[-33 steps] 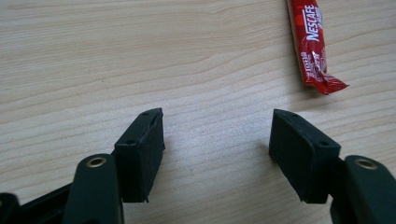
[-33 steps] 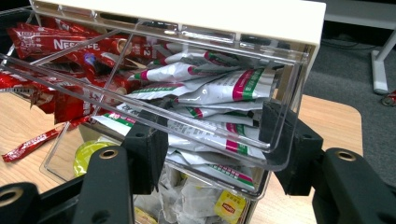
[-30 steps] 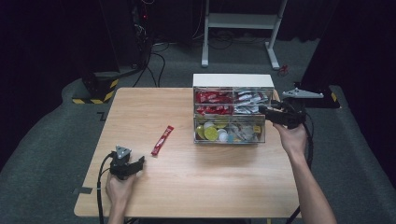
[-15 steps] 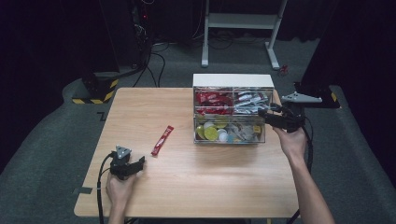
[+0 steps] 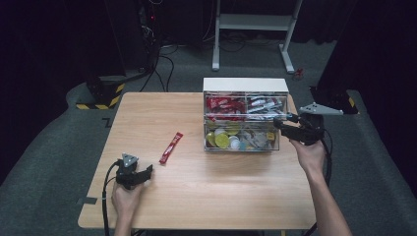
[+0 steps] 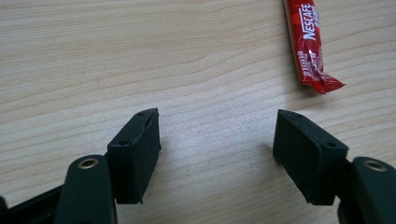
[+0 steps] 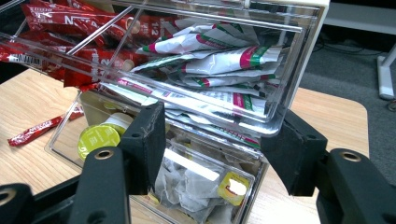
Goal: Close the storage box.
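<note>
A white drawer box (image 5: 244, 84) stands at the table's far right, with clear drawers pulled out. The upper drawer (image 7: 196, 70) holds red sachets (image 7: 70, 28) on one side and white-green sachets (image 7: 219, 60) on the other. The lower drawer (image 7: 187, 186) holds round capsules (image 7: 95, 136) and small bags. My right gripper (image 7: 219, 121) (image 5: 281, 124) is open, its jaws on either side of the upper drawer's front right corner. One red Nescafe sachet (image 5: 170, 147) (image 6: 310, 44) lies loose on the table. My left gripper (image 5: 143, 172) (image 6: 217, 121) is open and empty just above the wood, short of that sachet.
The wooden table (image 5: 196, 191) has bare wood across its left and front. Beyond its far edge are a white metal frame (image 5: 255, 22), cables on the grey floor and a yellow-black striped base (image 5: 101, 93).
My right gripper has shifted slightly toward the near side, staying at the drawer fronts. My left gripper and the loose sachet have not moved.
</note>
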`<state>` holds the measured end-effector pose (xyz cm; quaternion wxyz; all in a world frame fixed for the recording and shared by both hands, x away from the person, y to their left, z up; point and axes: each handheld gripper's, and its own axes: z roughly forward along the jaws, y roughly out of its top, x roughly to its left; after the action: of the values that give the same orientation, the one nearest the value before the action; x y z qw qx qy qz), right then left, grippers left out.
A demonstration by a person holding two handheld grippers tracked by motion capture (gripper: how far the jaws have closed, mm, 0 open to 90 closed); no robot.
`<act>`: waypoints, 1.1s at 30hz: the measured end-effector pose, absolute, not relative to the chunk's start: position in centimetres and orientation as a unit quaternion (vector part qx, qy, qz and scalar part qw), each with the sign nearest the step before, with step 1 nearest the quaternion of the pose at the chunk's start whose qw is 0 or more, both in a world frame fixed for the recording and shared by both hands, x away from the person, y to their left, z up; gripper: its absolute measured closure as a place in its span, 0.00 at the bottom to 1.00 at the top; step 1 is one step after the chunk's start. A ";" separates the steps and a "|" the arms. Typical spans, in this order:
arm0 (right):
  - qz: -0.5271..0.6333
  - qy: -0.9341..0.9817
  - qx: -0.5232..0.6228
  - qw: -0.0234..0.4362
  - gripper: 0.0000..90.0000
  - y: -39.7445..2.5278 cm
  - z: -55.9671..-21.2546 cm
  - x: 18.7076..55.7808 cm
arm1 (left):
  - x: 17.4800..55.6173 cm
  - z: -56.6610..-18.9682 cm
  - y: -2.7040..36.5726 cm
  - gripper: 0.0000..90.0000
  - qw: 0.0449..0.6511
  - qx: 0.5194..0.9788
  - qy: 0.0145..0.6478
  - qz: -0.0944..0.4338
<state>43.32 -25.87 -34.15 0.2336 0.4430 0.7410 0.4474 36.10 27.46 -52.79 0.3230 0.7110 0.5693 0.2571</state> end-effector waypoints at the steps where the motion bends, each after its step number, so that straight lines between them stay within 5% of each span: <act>1: 0.447 0.741 0.443 0.234 0.45 -25.9 -34.2 43.3 | 36.1 -52.8 27.5 0.36 0.323 0.711 0.569 0.257; 33: 0.468 0.720 0.462 0.223 0.41 -28.7 -40.0 40.2 | 36.1 -52.8 27.4 0.33 0.323 0.715 0.566 0.254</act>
<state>40.25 -28.65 -40.03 0.2232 0.4618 0.7197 0.4679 36.12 27.40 -52.80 0.3233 0.7145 0.5662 0.2538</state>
